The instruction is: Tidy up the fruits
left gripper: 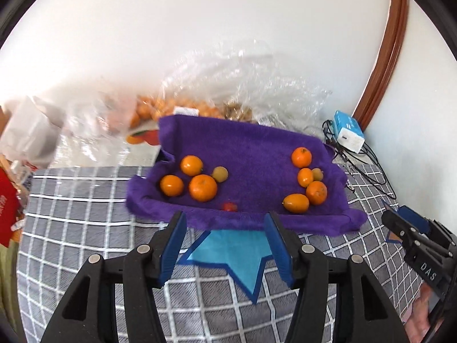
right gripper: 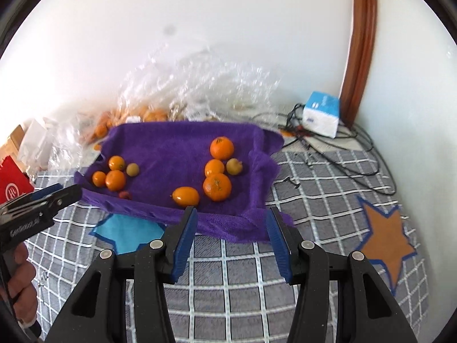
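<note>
A purple towel (left gripper: 251, 148) (right gripper: 177, 148) lies on the grey checked cloth with its edges turned up. On it are two clusters of fruit. The left cluster has three oranges (left gripper: 202, 187) (right gripper: 115, 180) and a small greenish fruit (left gripper: 220, 174). The right cluster (left gripper: 316, 193) (right gripper: 217, 186) has several oranges, an oval one (right gripper: 185, 196) nearest. A small red fruit (left gripper: 230, 206) sits by the front fold. My left gripper (left gripper: 225, 220) (right gripper: 67, 191) hovers before the towel's front edge, open and holding nothing. My right gripper (right gripper: 232, 211) (left gripper: 397, 215) is open too, near the towel's front right corner.
Crinkled clear plastic bags (left gripper: 242, 85) with more oranges lie behind the towel against the white wall. A white and blue box (left gripper: 348, 131) with black cables sits at the back right by a brown door frame. A red package (left gripper: 7, 208) is at the left. Star patches (left gripper: 228, 257) (right gripper: 385, 245) mark the cloth.
</note>
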`<state>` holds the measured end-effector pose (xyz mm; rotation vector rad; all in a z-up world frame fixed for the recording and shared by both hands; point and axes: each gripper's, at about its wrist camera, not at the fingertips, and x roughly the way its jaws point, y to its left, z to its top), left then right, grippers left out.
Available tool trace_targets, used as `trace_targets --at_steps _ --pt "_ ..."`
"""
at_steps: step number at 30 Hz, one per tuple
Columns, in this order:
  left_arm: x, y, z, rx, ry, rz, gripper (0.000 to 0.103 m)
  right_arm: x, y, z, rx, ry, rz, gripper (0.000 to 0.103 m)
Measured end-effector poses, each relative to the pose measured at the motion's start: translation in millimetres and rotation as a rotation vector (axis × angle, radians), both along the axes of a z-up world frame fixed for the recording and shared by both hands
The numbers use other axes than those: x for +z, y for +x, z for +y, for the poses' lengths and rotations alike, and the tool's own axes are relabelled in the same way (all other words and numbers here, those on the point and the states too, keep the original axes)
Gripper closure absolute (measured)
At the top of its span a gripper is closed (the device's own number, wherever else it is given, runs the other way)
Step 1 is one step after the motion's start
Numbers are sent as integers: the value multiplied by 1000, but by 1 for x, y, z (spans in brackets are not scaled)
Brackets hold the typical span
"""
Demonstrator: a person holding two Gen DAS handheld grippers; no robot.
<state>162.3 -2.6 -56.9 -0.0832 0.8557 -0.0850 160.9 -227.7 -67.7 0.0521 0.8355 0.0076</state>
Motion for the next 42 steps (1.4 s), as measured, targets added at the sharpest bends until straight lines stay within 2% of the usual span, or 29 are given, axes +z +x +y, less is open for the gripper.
trace_targets --at_steps 7,8,10,11,13,19,26,42 --pt "34 -59 10 32 2 -95 35 29 -49 -8 -18 14 -40 51" --pt "37 -65 8 35 7 -104 31 32 -56 -9 -20 13 -45 48" --pt "44 -83 6 45 26 -138 27 36 -71 -11 -25 10 -59 31" --pt "46 -90 6 52 36 -149 23 40 -81 -11 -20 7 -77 30" --pt "52 -106 4 59 48 -172 20 45 -96 -11 -21 0 -108 19" --pt "63 -140 -2 69 65 -212 13 57 -137 -8 -24 -14 -170 5" --pt "72 -158 -8 75 85 -245 11 64 -158 -6 -30 -24 -194 2" --pt "69 -165 -8 95 97 -238 11 60 -164 -9 -31 -22 -193 1"
